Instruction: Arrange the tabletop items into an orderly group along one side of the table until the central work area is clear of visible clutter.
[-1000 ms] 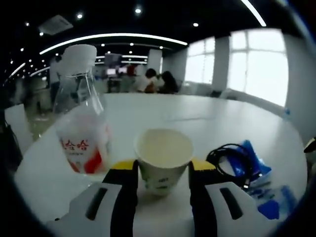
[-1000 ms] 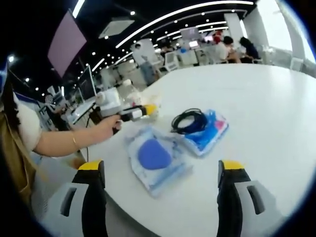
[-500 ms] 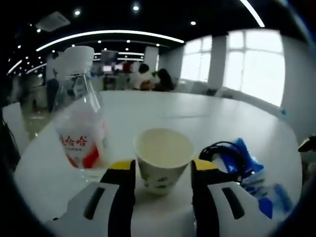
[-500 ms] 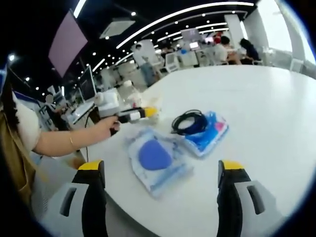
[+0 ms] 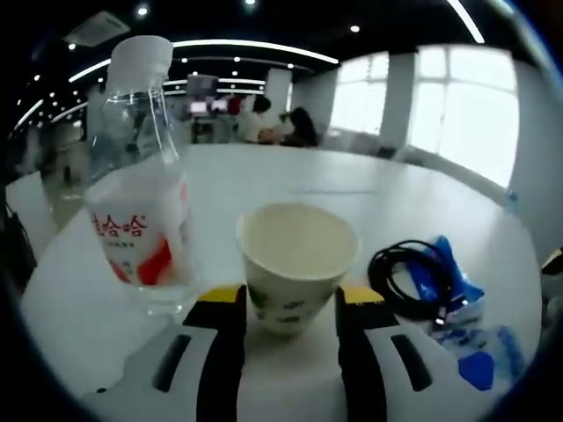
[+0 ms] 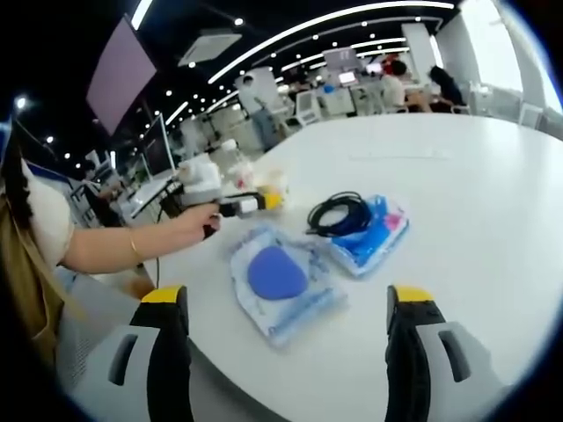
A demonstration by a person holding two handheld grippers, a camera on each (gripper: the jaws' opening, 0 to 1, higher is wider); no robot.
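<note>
Leftmost in the left gripper view stands a clear water bottle (image 5: pixel 139 180) with a white cap and a red-and-white label, upright near the rounded edge of the white bench (image 5: pixel 290 176); that spot suits a tidy row along one side. Just beside it, the paper cup (image 5: pixel 296 262) sits upright between the yellow-tipped jaws of the left tool (image 5: pixel 287 303), which are closed in to its lower wall. The grip looks low and snug, probably so the cup can be slid or lifted without tipping, though whether its base rests on the bench I cannot tell. Further right lies a coiled black cable (image 5: pixel 415 281) on a blue packet (image 5: pixel 450 280), with a second blue packet (image 5: pixel 482 356) nearer the rim.

Over in the right gripper view, a person's hand (image 6: pixel 195 223) holds the left tool by the cup. The clear pouch with a blue pad (image 6: pixel 278 278) and the cable (image 6: pixel 341 214) on its packet (image 6: pixel 371 236) lie close together, not yet lined up with the bottle. The right tool (image 6: pixel 278 303) hangs wide open and empty above the near edge, likely waiting to take the pouch next.
</note>
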